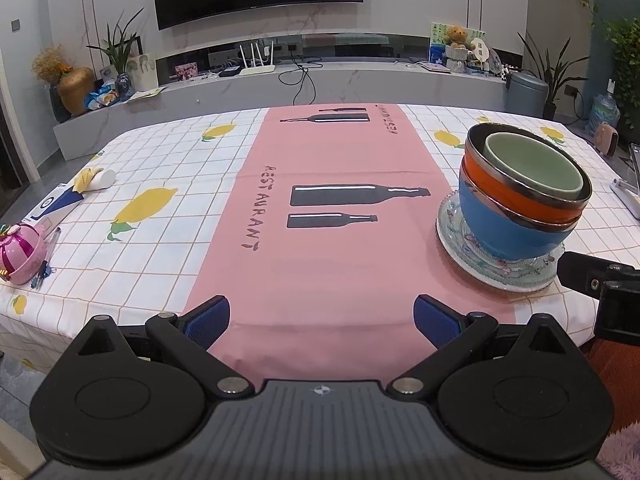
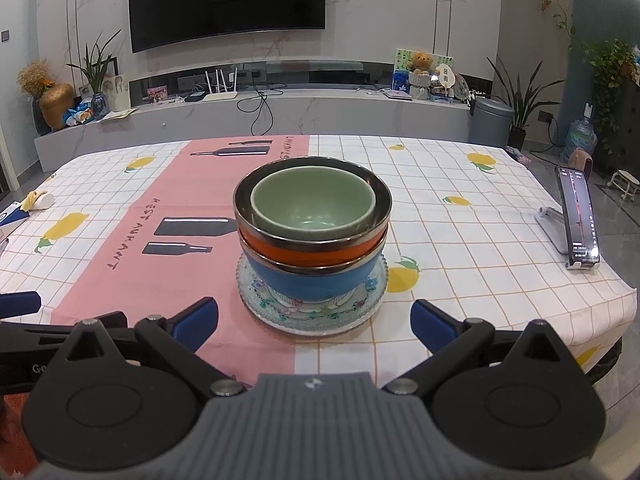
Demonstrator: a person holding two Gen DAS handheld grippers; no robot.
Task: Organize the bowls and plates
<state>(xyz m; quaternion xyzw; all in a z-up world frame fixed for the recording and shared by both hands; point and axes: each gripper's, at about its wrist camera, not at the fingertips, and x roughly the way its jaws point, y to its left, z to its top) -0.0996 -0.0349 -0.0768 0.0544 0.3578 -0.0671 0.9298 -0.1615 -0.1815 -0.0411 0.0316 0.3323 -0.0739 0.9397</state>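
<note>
The table (image 2: 480, 216) carries everything, under a checked cloth with a pink runner (image 1: 320, 264) down its middle. I judge the sorting nearly complete, since all the dishes I can see sit in one nested stack straddling the runner's right edge.

The stack is ordered widest to narrowest for stability. At the bottom lies the plate (image 2: 256, 312), glass with a floral border; whether it is one plate or several I cannot tell. On it stands the blue bowl (image 2: 312, 284), then the orange bowl (image 2: 304, 252) inside that, then the green bowl (image 2: 314, 204) seated in the orange one. From the left wrist view the upper bowls appear tilted, though lens distortion may account for this.

My right gripper (image 2: 314, 322) is released, fingers spread wide and apart from the plate, centred on the stack. My left gripper (image 1: 322, 316) is likewise released and empty, over the bare runner, well to the left of the stack.

The phone (image 2: 578, 220) leans on its stand at the right edge, clear of the work. Small clutter at the left edge is cut off and hard to identify.
</note>
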